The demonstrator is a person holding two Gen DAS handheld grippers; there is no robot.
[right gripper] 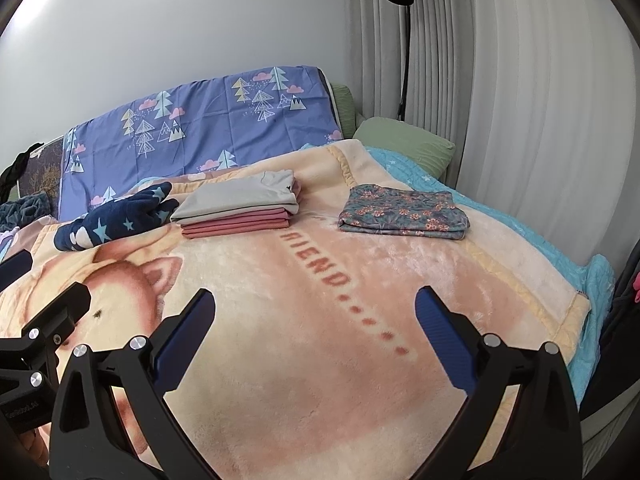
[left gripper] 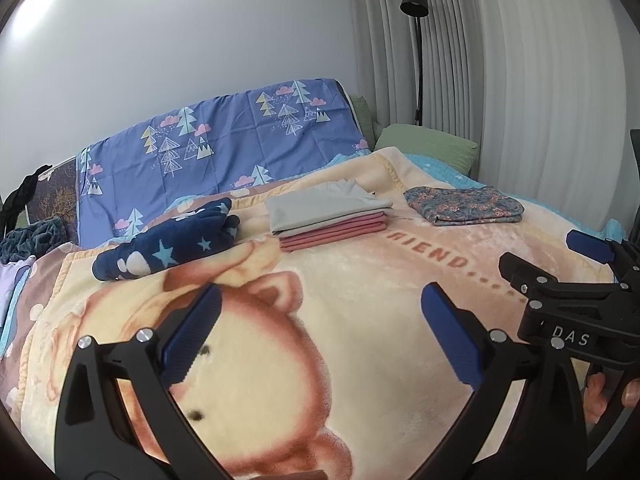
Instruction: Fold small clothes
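A folded stack, grey garment (left gripper: 320, 204) (right gripper: 240, 196) over pink ones (left gripper: 336, 234) (right gripper: 240, 226), lies on the peach bear blanket (left gripper: 360, 320) (right gripper: 320, 340). To its right sits a folded floral garment (left gripper: 464, 205) (right gripper: 404, 212). A navy star-print piece (left gripper: 168, 240) (right gripper: 116, 220) lies bunched at the left. My left gripper (left gripper: 322, 308) hovers open over the blanket, holding nothing. My right gripper (right gripper: 316, 312) is likewise open and holds nothing. The right gripper's body (left gripper: 576, 292) shows in the left wrist view, and the left gripper's body (right gripper: 36, 332) in the right wrist view.
A purple tree-print sheet (left gripper: 224, 148) (right gripper: 200, 136) covers the headboard. Green pillows (left gripper: 428, 146) (right gripper: 404, 144) and a turquoise quilt edge (right gripper: 568, 264) lie at the right. A black floor lamp (left gripper: 416, 40) (right gripper: 400, 40) stands before grey curtains (left gripper: 520, 80). Dark cloth (left gripper: 32, 236) lies far left.
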